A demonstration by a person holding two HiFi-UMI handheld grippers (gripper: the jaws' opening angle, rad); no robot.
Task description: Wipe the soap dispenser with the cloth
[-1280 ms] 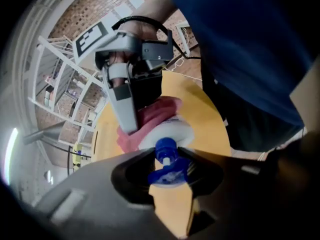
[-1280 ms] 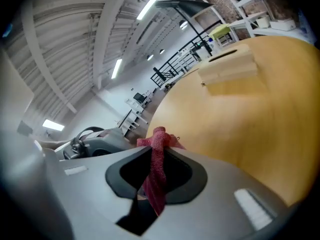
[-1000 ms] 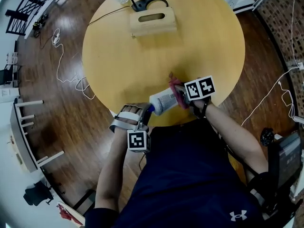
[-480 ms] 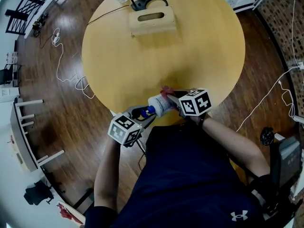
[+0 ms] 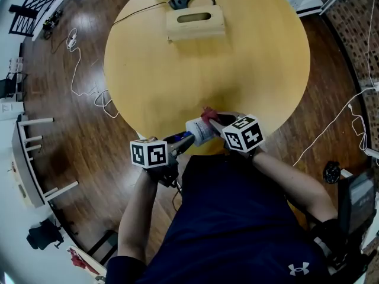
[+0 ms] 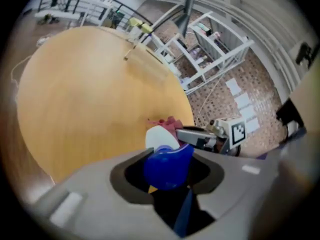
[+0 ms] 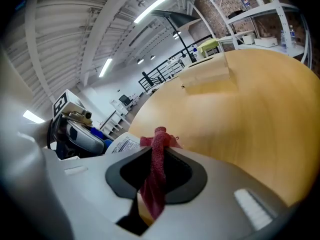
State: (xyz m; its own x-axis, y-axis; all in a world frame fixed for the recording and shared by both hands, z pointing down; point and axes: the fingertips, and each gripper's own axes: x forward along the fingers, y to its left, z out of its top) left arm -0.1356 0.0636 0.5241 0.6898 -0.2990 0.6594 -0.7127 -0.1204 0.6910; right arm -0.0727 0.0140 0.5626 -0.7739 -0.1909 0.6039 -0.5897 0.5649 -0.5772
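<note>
Left jaws: on the left gripper (image 6: 169,160), pressing on the blue pump head (image 6: 167,168) of the soap dispenser (image 5: 198,130); having just been opening a little, but keeping the pump head held between them.
Right jaws: on the right gripper (image 7: 159,156), standing nearly together and pinching a fold of the red cloth (image 7: 156,179), with the loose end hanging down behind them.
Cloth and dispenser: touching at the white body, at the end away from the pump, as the head view is showing.
Dispenser position: lying on its side between the two grippers, over the near edge of the round desk (image 5: 237,52), apparently lifted off it.
Just changed: left gripper rolling over, its marker cube (image 5: 149,153) now facing up; right gripper coming a bit nearer to the person's body.
Meaning for the task: probably turning the bottle about its long axis and bringing a fresh side to the cloth; wiping under way, not yet finishing.
Writing on the dispenser: printed label (image 7: 122,145) showing small dark lines, too small for reading; no brand readable.
Other marks: black square patterns on both cubes; a white logo (image 5: 297,269) without words on the dark shirt.
Farther out: wooden box (image 5: 195,21) standing at the far side of the desk, well apart.
</note>
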